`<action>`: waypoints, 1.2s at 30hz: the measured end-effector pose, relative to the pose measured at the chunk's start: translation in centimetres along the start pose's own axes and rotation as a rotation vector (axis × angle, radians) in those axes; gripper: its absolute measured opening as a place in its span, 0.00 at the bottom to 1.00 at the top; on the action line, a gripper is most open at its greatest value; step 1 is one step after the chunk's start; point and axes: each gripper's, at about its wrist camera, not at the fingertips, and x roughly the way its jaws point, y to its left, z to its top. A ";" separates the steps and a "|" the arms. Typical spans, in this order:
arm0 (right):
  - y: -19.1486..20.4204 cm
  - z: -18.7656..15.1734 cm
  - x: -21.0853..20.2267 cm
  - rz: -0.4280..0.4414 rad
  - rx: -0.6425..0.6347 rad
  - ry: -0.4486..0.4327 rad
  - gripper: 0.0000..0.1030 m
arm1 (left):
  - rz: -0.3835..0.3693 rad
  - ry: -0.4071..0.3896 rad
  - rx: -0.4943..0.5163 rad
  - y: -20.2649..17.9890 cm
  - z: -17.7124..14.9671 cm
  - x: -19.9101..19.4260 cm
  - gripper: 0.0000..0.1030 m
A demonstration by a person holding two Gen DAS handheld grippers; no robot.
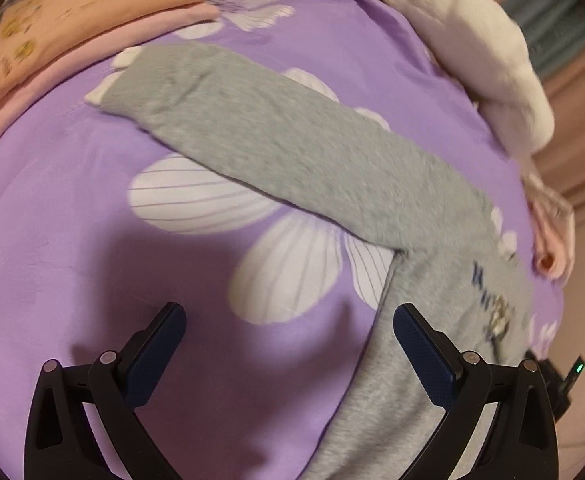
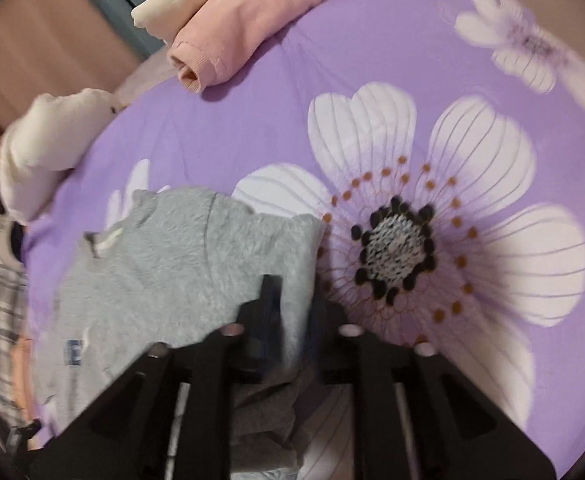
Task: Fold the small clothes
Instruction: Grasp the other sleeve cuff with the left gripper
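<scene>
Honestly, my right gripper looks pinched on the grey top's edge at lower centre while my left gripper gapes empty over the bedsheet, so a thin bite could slip mid-fold.

A bed under a purple white-flowered sheet carries a spread grey cotton sweatshirt, folded pink garments and cream fleece clothing.
</scene>
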 end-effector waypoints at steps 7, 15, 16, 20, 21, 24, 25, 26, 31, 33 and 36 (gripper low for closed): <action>7.6 -2.2 -3.4 0.183 -0.298 -0.061 0.20 | -0.090 -0.023 -0.097 3.5 1.5 -2.1 0.99; 6.7 -8.8 -0.8 0.116 -0.378 0.031 0.11 | -0.274 -0.045 -0.236 7.1 3.5 -2.3 0.99; 6.9 -8.9 -1.0 0.114 -0.378 0.027 0.11 | -0.314 -0.041 -0.269 7.6 3.8 -2.0 0.99; 7.2 -8.5 -3.8 0.149 -0.331 -0.014 0.16 | -0.379 -0.053 -0.335 9.1 4.9 -1.2 0.99; 7.5 -8.5 -4.7 0.188 -0.326 -0.036 0.16 | -0.380 -0.060 -0.334 9.1 5.3 -1.2 0.99; 8.5 -9.0 -6.5 0.265 -0.335 -0.065 0.18 | -0.362 -0.090 -0.321 8.6 6.6 -0.8 0.99; 9.1 -9.3 -6.8 0.283 -0.350 -0.070 0.19 | -0.352 -0.100 -0.320 8.5 6.9 -0.7 0.99; 9.3 -9.9 -7.0 0.291 -0.358 -0.073 0.19 | -0.339 -0.112 -0.318 8.3 7.5 -0.4 0.99; 10.4 -11.9 -7.7 0.355 -0.377 -0.061 0.21 | -0.278 -0.176 -0.325 8.3 9.4 0.2 0.99; 10.5 -12.5 -8.1 0.366 -0.392 -0.058 0.22 | -0.256 -0.202 -0.338 8.2 10.1 0.3 0.99; 11.0 -13.1 -8.2 0.378 -0.406 -0.047 0.22 | -0.189 -0.223 -0.334 7.8 10.6 0.2 0.92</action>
